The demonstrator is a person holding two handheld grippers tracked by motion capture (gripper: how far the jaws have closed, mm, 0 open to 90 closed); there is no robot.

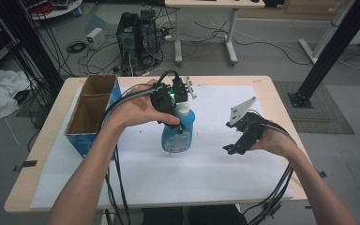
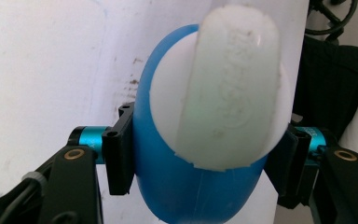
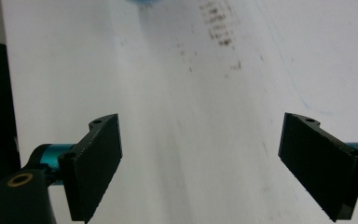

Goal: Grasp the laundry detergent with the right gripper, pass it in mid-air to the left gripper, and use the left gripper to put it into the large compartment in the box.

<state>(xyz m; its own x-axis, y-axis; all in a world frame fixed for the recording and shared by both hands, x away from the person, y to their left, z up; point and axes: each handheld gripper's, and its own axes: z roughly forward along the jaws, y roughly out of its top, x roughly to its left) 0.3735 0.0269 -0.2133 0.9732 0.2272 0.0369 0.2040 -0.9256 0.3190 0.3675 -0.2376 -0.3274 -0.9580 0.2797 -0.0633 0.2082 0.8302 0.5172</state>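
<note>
The blue bottle [image 1: 176, 136] with its white cap [image 1: 183, 110] stands upright near the middle of the white sheet [image 1: 215, 173] on the surface, its base blurred. The left gripper [image 1: 176, 117] pinches it just under the cap, hiding the neck. To its right, well apart, the right gripper [image 1: 236, 145] hangs spread wide and empty. A cardboard box [image 1: 91, 117] sits far left, its inside in shadow.

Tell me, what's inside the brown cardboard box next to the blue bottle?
The box stands open at the top, split into two parts. The high view shows bare brown inner walls. The bottom of each part is hidden by the near walls, so something low could lie there unseen.
</note>
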